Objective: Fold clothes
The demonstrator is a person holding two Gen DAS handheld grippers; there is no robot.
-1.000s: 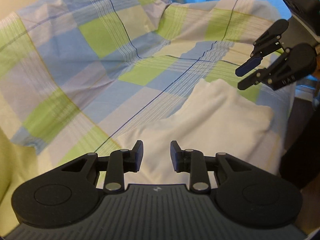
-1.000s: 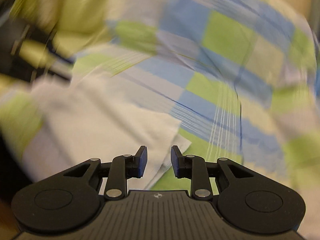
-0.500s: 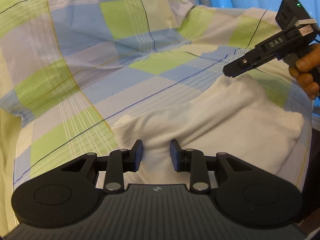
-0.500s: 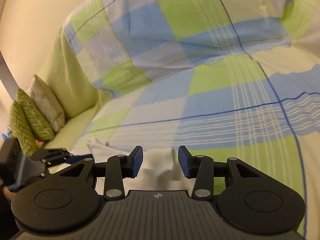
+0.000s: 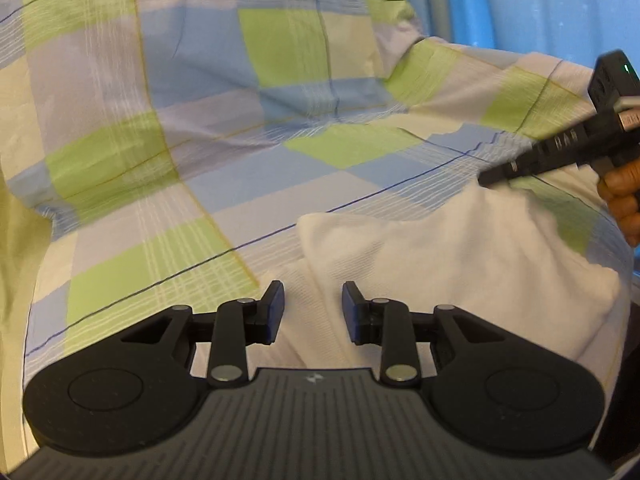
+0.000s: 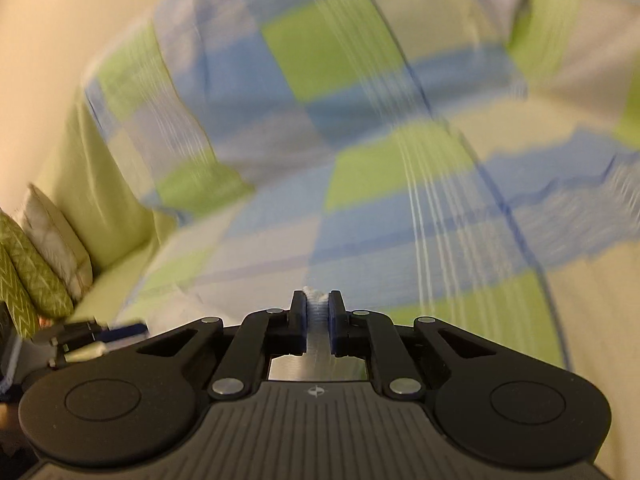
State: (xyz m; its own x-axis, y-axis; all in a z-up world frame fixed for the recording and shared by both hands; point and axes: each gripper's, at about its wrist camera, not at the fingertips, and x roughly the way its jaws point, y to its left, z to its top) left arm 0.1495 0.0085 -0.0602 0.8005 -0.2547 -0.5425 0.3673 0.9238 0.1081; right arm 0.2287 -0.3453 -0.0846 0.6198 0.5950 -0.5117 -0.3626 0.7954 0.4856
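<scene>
Checked bedding (image 5: 224,184) in green, blue and pale lilac squares, crossed by thin white and dark lines, covers the whole work surface and rises in soft folds toward a blue curtain (image 5: 540,4) behind. On the near part of it lies the white garment (image 5: 460,264), a finely ribbed knit, rumpled, with one rounded corner pushed up toward the middle.

From the left wrist view, the left gripper (image 5: 313,312) hovers low over the garment's near edge, its two black fingers spread wide with only cloth showing between them, gripping nothing. Far right in the same view, the right gripper (image 5: 494,178) reaches in from the side, level and narrow-on, its tip at the garment's far edge, with a hand (image 5: 622,204) wrapped around the grip.

The right wrist view, blurred, shows that gripper's jaws drawn close and pinching a bunched ridge of the white knit. Left of it are two cushions (image 6: 36,264), one green with a zigzag weave, one pale, against a light green sofa (image 6: 100,200) back.
</scene>
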